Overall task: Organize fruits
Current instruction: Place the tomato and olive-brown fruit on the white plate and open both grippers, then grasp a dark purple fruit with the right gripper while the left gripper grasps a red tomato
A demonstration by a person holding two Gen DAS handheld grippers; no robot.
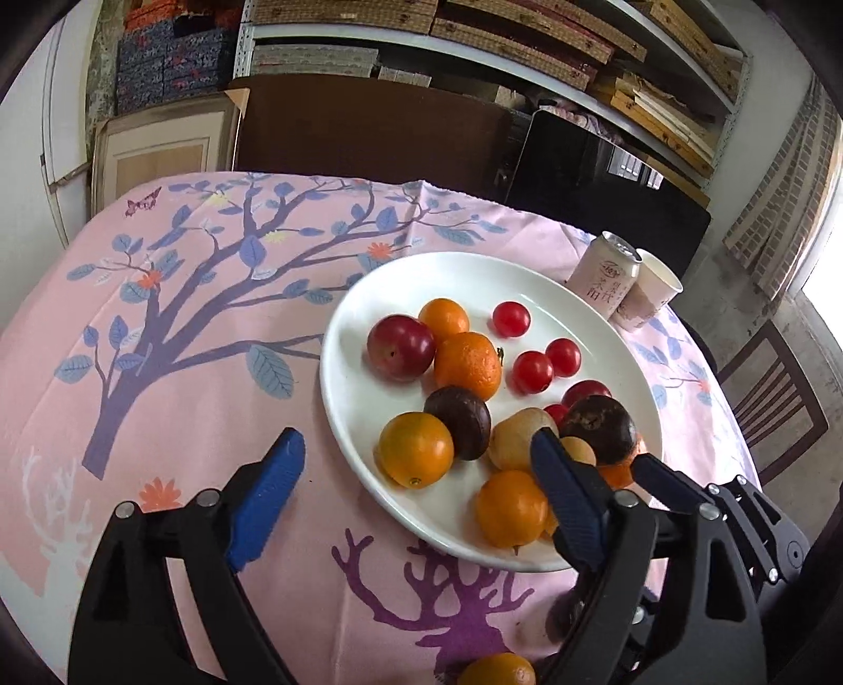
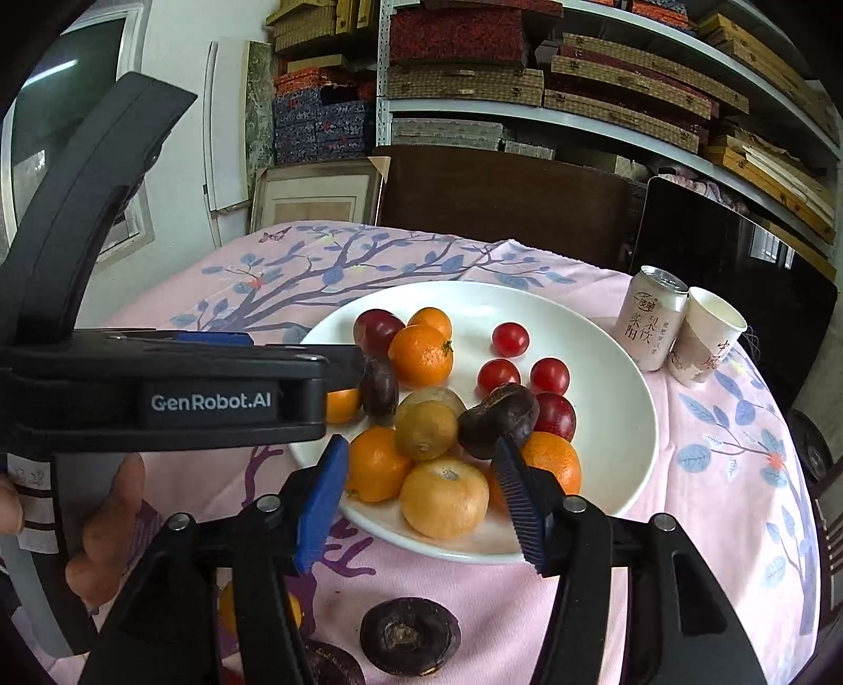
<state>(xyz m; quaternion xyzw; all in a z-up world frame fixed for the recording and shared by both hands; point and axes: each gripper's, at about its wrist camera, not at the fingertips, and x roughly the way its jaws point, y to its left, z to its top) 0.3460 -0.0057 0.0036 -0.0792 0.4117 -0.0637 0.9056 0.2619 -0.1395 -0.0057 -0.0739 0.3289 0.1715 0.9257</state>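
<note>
Both my left hand-held gripper (image 1: 416, 469) and right hand-held gripper (image 2: 421, 485) hung apart, empty, over the fruit plate (image 1: 453, 274).

My left wrist camera is looking down along my fingers from close above the table's near edge, facing the white plate (image 1: 369, 295) and shelves (image 1: 474, 42) beyond. My right wrist camera is angling down likewise, catching my left gripper (image 2: 295, 369) at left. Both are sharing plate, can (image 1: 606, 274) and cup (image 1: 650, 295).
</note>
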